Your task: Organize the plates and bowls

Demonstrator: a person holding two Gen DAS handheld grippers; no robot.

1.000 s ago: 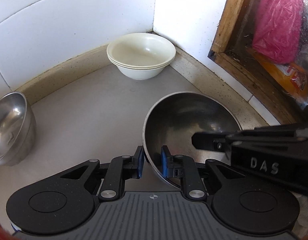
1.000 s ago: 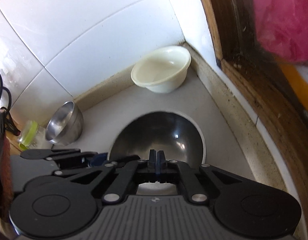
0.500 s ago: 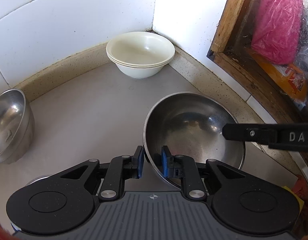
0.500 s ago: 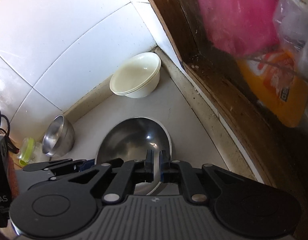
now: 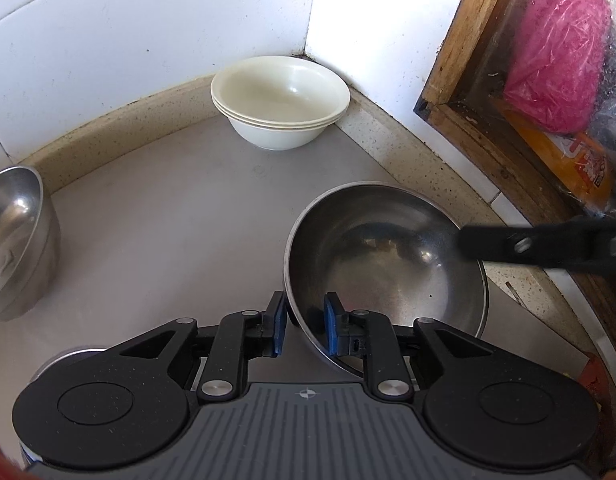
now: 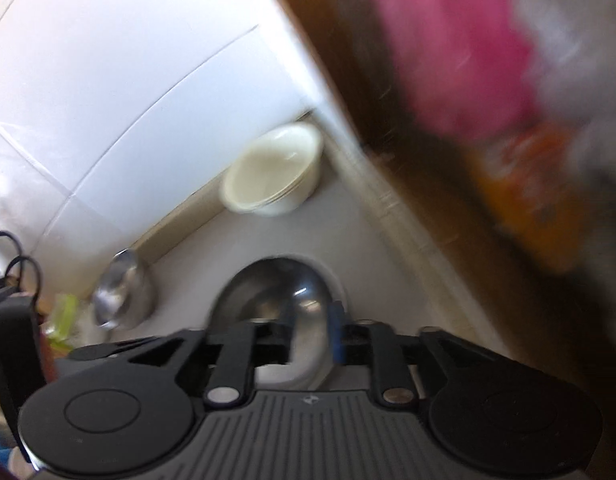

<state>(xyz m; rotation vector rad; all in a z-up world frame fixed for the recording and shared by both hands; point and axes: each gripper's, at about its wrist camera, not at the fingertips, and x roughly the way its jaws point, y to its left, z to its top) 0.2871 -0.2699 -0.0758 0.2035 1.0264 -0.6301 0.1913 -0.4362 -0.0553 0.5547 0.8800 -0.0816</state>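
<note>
A large steel bowl (image 5: 388, 256) sits tilted on the grey counter. My left gripper (image 5: 301, 326) straddles its near rim with the pads a little apart from it, so it is open. My right gripper (image 6: 310, 334) is open in the blurred right wrist view, above the same bowl (image 6: 283, 296); one of its fingers (image 5: 520, 246) shows over the bowl's far right rim in the left wrist view. A stack of cream bowls (image 5: 279, 100) stands in the tiled corner, also in the right wrist view (image 6: 273, 176).
A smaller steel bowl (image 5: 11, 236) stands at the left, also in the right wrist view (image 6: 121, 300). A wooden-framed niche (image 5: 460, 92) on the right holds a pink bag (image 5: 560, 48) and an orange packet (image 5: 576, 160). White tiled walls close the corner.
My right gripper has opened, let go of the large steel bowl's rim, and pulled back and to the right. My left gripper has stayed at the near rim.
</note>
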